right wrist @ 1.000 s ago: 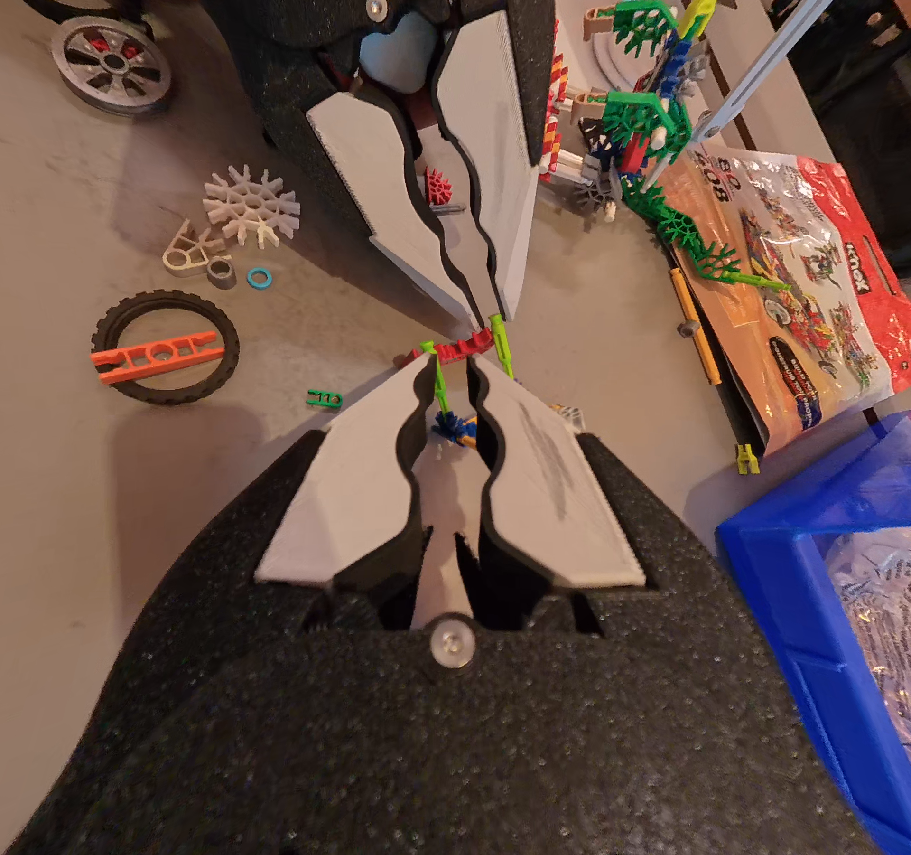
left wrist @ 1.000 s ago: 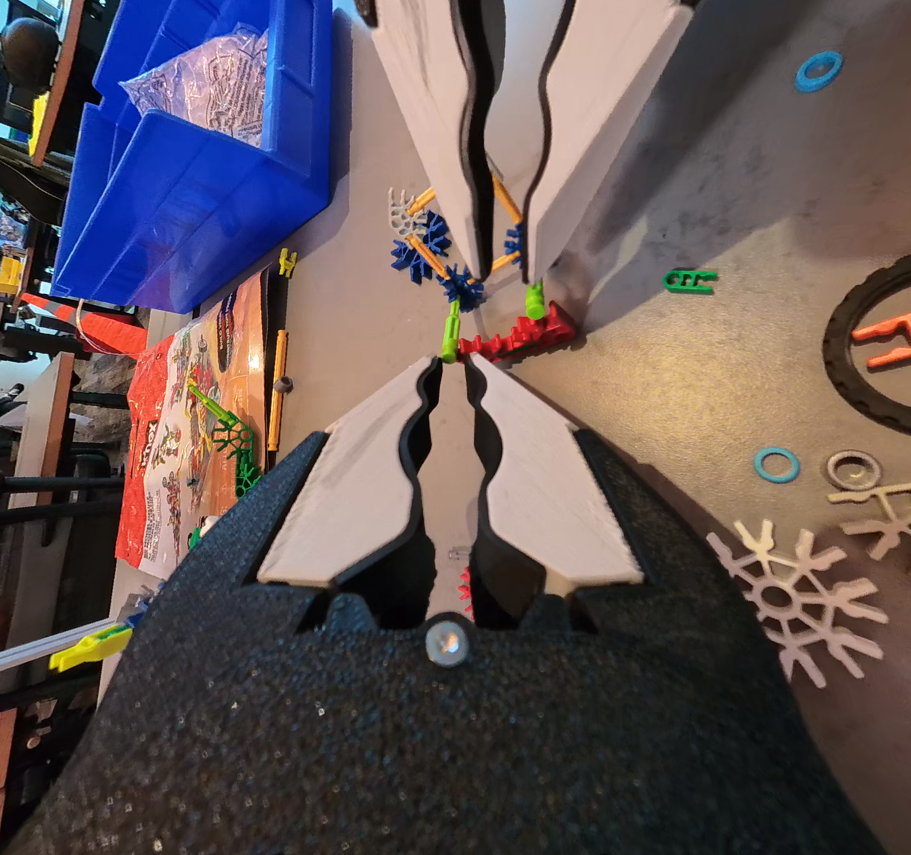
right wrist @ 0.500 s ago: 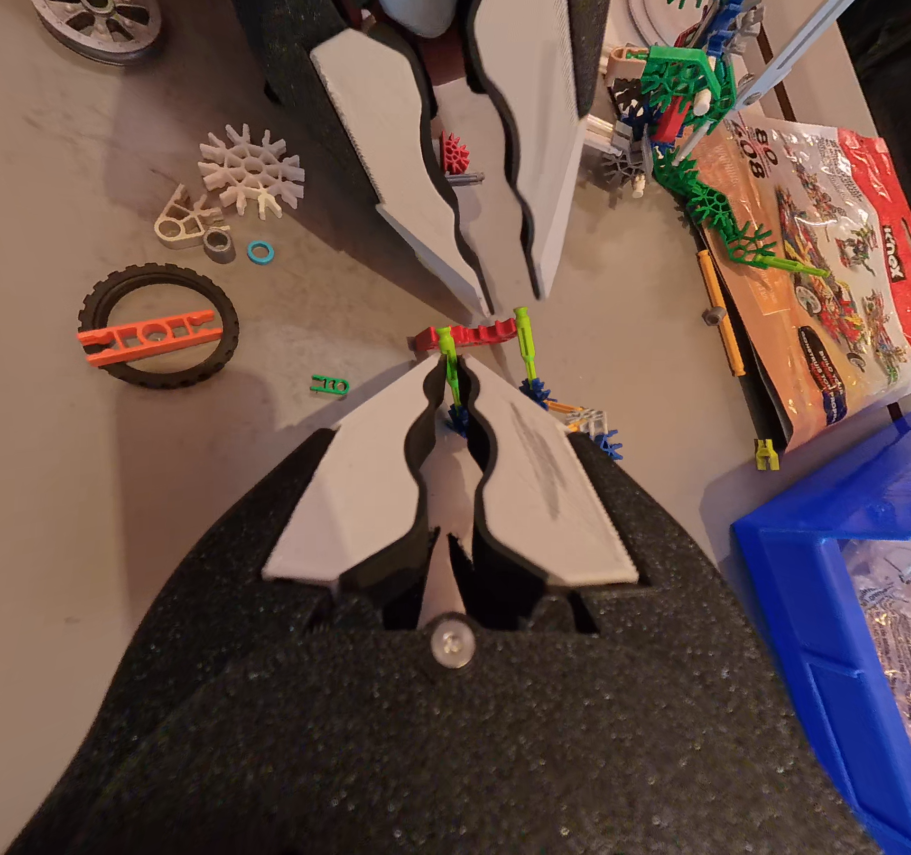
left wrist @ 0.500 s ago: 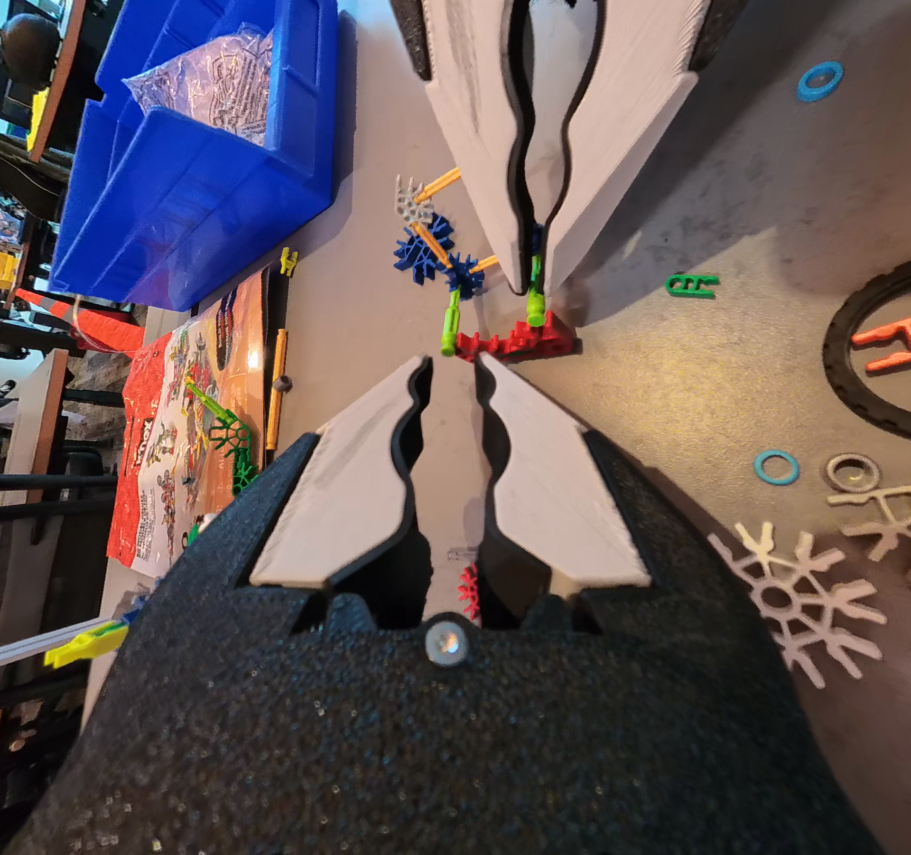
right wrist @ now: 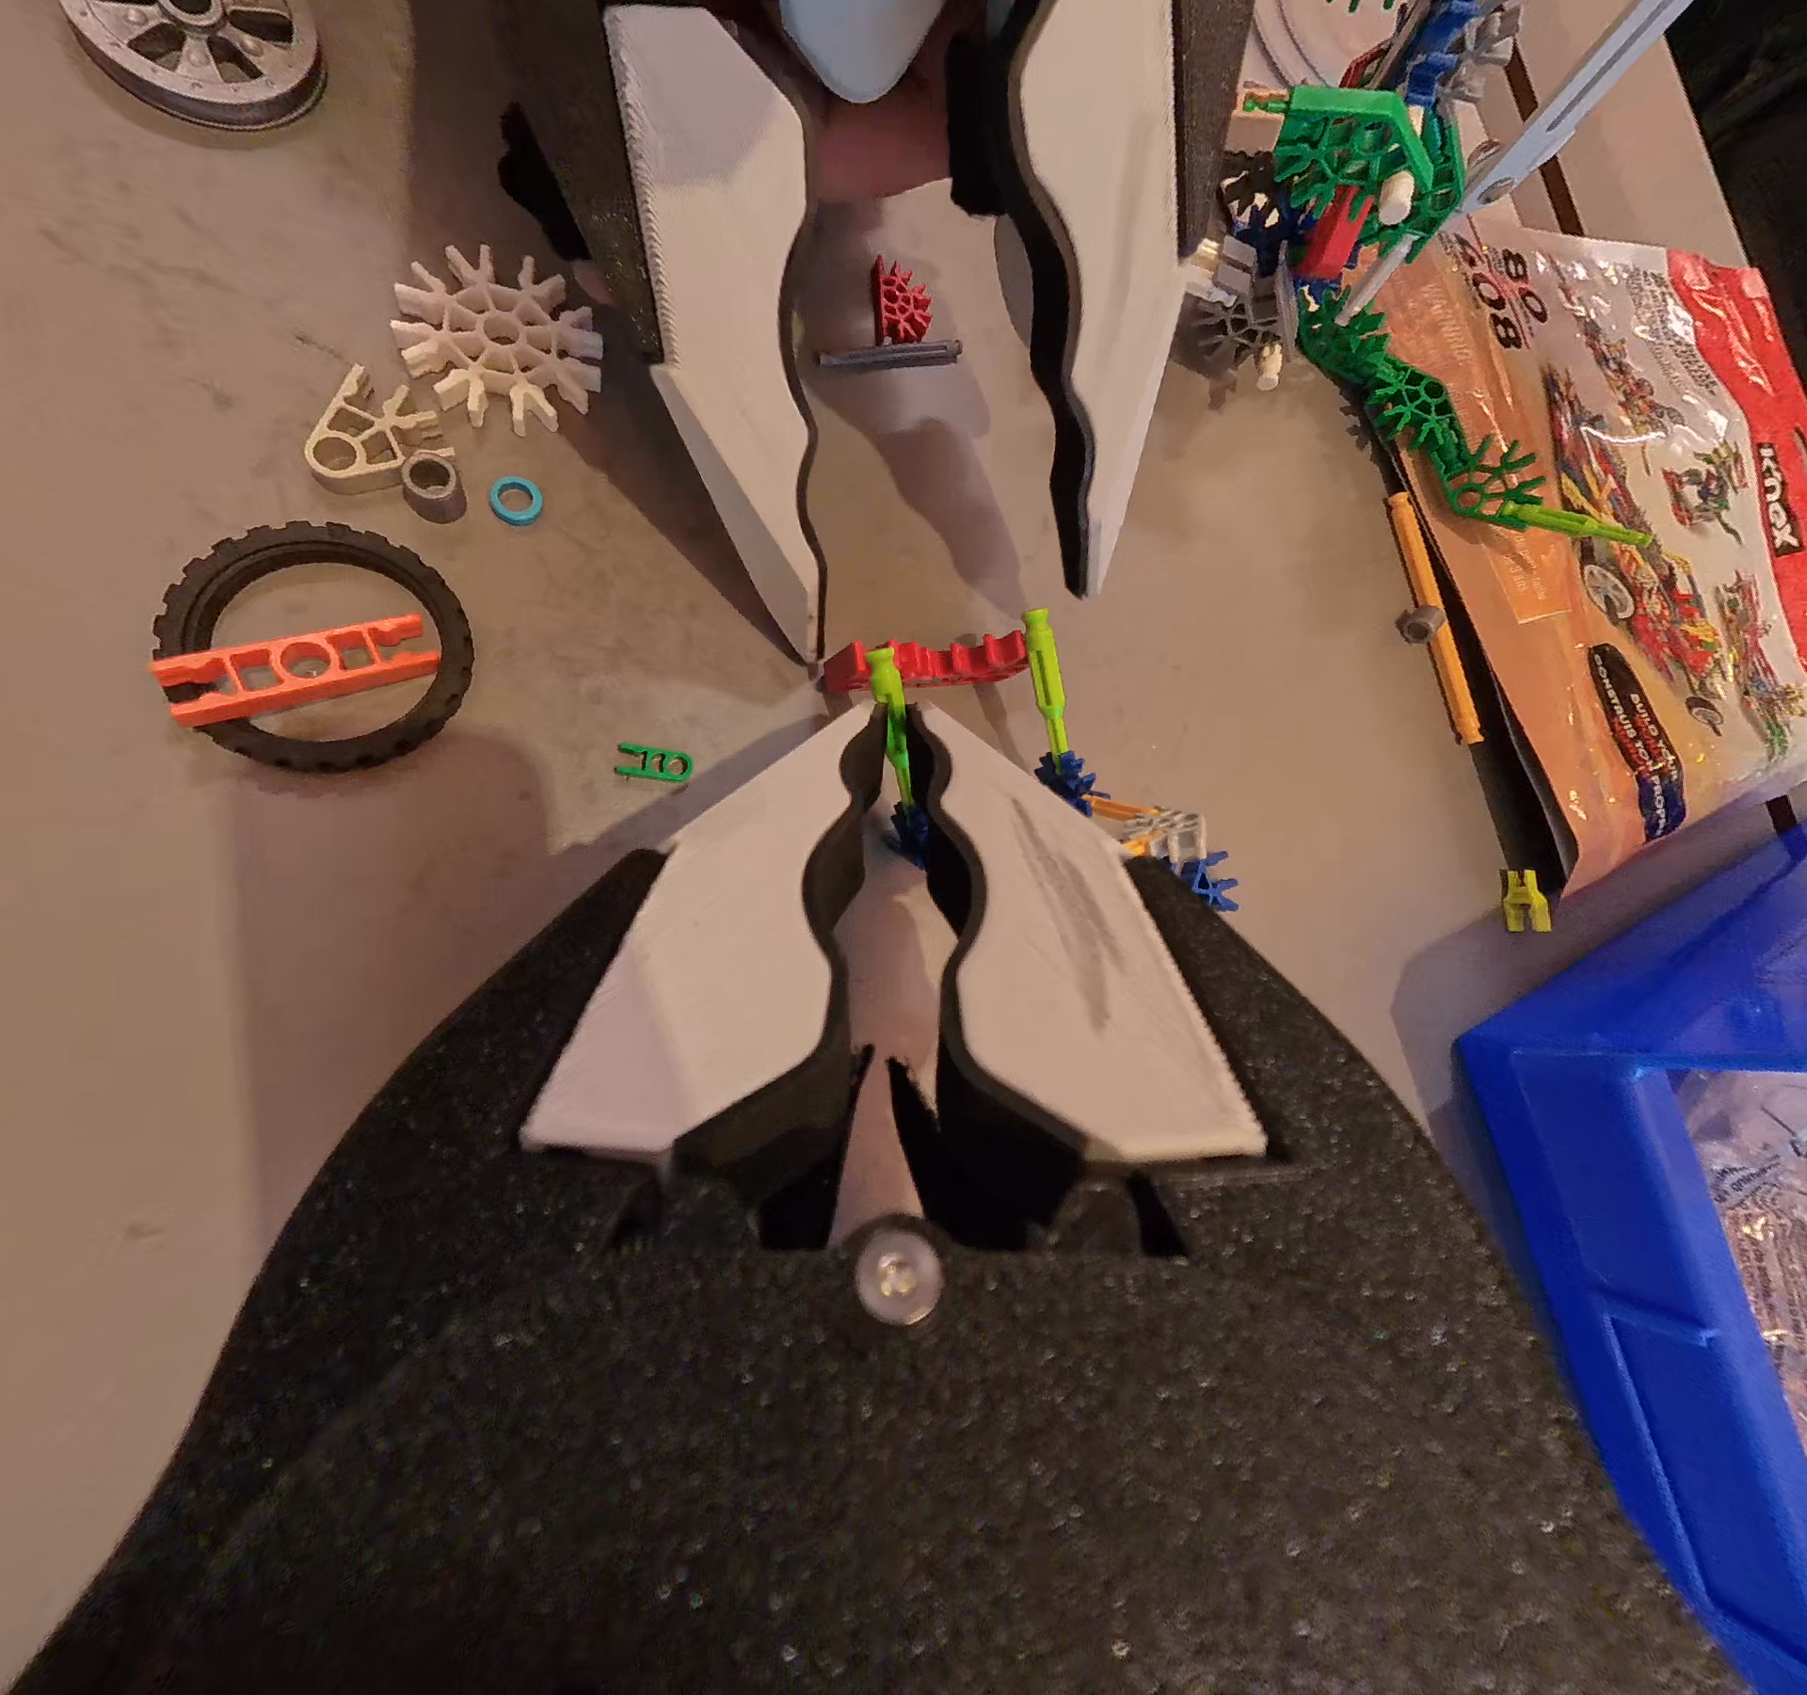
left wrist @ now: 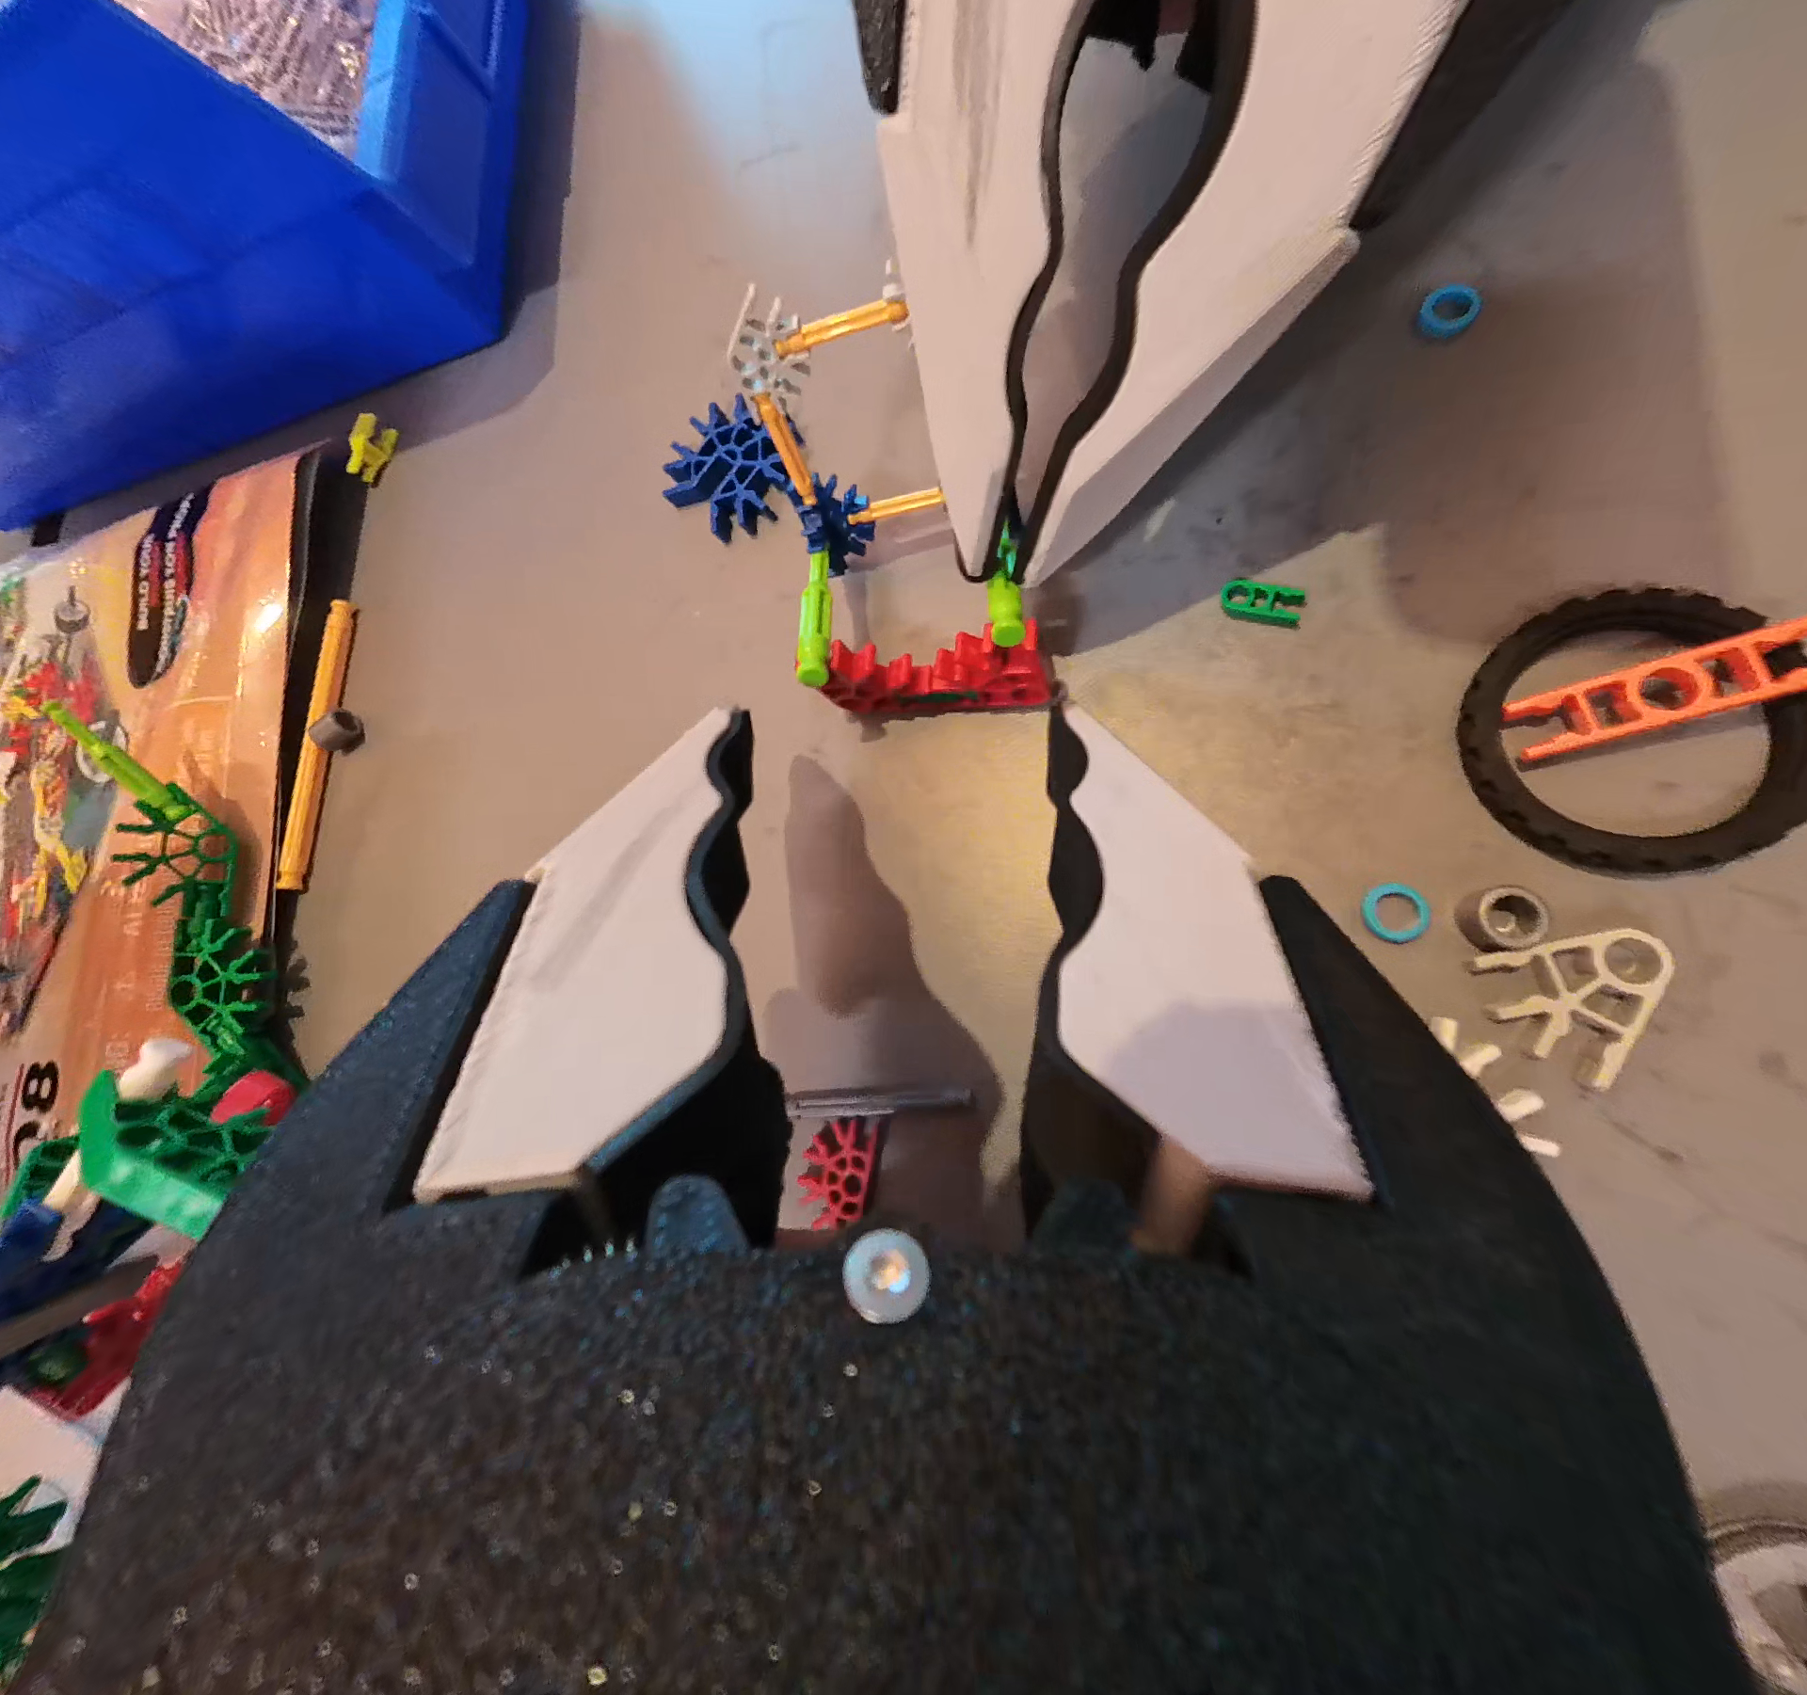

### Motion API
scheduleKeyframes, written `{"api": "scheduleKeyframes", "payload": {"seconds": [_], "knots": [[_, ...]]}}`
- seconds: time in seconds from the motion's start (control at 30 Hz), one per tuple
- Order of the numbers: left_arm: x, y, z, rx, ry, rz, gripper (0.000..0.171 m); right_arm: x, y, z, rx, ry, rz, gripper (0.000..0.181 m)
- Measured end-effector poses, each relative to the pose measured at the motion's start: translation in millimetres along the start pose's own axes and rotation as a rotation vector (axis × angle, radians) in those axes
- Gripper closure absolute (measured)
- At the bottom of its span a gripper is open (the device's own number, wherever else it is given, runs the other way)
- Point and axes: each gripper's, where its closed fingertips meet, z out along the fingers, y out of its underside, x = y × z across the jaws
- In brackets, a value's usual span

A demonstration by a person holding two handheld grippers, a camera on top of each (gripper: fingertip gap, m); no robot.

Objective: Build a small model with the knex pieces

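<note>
A small toy assembly lies on the grey table: a red connector (left wrist: 929, 670) with two lime green rods, blue connectors (left wrist: 728, 470) and thin orange rods. My right gripper (right wrist: 897, 711) is shut on one lime green rod (right wrist: 895, 739) just behind the red connector (right wrist: 929, 660). In the left wrist view it (left wrist: 997, 563) comes in from the top, pinching that rod. My left gripper (left wrist: 895, 724) is open and empty, its tips on either side of the red connector's near edge. It faces the right gripper in the right wrist view (right wrist: 944, 621).
A blue bin (left wrist: 196, 230) holding a clear bag and a printed packet (right wrist: 1613, 572) lie to one side, beside a green model (right wrist: 1369, 132). A black tyre (left wrist: 1643, 729) with an orange piece, a white snowflake connector (right wrist: 494, 348), rings and a grey wheel (right wrist: 186, 5) lie on the other side. My two grippers' fingertips are within a few centimetres of each other.
My left gripper has opened wide from nearly shut. My right gripper has closed onto the lime green rod, and the assembly now lies flatter by the red connector.
</note>
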Motion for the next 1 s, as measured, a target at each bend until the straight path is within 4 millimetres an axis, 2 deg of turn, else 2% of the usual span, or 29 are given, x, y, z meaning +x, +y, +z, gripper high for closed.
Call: {"api": "scheduleKeyframes", "payload": {"seconds": [0.3,0.5,0.8,1.0], "knots": [[5.8,-3.3,5.3,0.011,0.061,-0.060,0.115,0.1,-0.5,-0.3,0.000,0.000,-0.001,0.178],[6.2,-3.7,6.9,0.016,0.065,-0.068,0.124,0.9,-0.2,-0.4,-0.003,0.002,0.005,0.178],[4.8,-4.6,7.8,0.017,0.047,-0.060,0.126,2.2,-0.1,-1.2,-0.007,0.008,0.012,0.178],[-1.5,-2.6,7.6,0.021,0.037,-0.086,0.114,2.1,0.3,-1.1,-0.007,0.006,0.013,0.178]]}}
